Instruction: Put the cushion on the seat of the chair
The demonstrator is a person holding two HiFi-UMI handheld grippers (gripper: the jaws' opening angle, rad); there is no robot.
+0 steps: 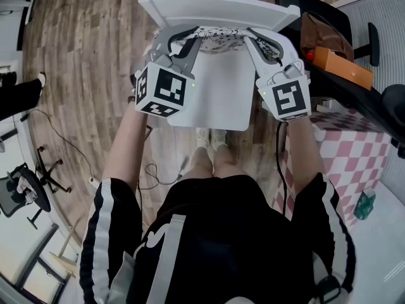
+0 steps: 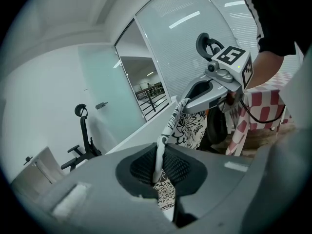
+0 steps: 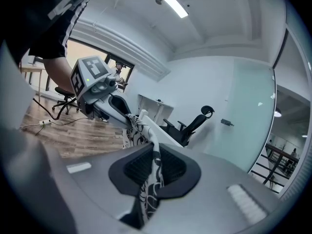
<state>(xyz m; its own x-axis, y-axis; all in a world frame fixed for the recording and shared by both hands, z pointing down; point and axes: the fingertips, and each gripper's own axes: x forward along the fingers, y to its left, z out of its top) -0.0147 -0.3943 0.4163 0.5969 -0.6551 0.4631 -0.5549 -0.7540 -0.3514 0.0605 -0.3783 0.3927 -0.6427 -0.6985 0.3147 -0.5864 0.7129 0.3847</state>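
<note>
A black-and-white flower-patterned cushion (image 1: 218,35) hangs stretched between my two grippers, over the back part of the white chair seat (image 1: 215,100), just in front of the backrest (image 1: 215,8). My left gripper (image 1: 190,38) is shut on the cushion's left edge, and the fabric (image 2: 187,126) runs out from between its pads (image 2: 141,167). My right gripper (image 1: 254,38) is shut on the right edge, with the cloth (image 3: 141,126) pinched between its pads (image 3: 173,167). Each gripper view shows the other gripper: the right gripper (image 2: 197,92) and the left gripper (image 3: 117,101). Whether the cushion touches the seat I cannot tell.
A pink-and-white checkered table (image 1: 354,151) stands close on the right, with an orange box (image 1: 342,68) and a dark office chair (image 1: 380,37) behind it. Cables (image 1: 152,170) lie on the wood floor by the person's feet. Another office chair (image 1: 25,195) stands at the lower left.
</note>
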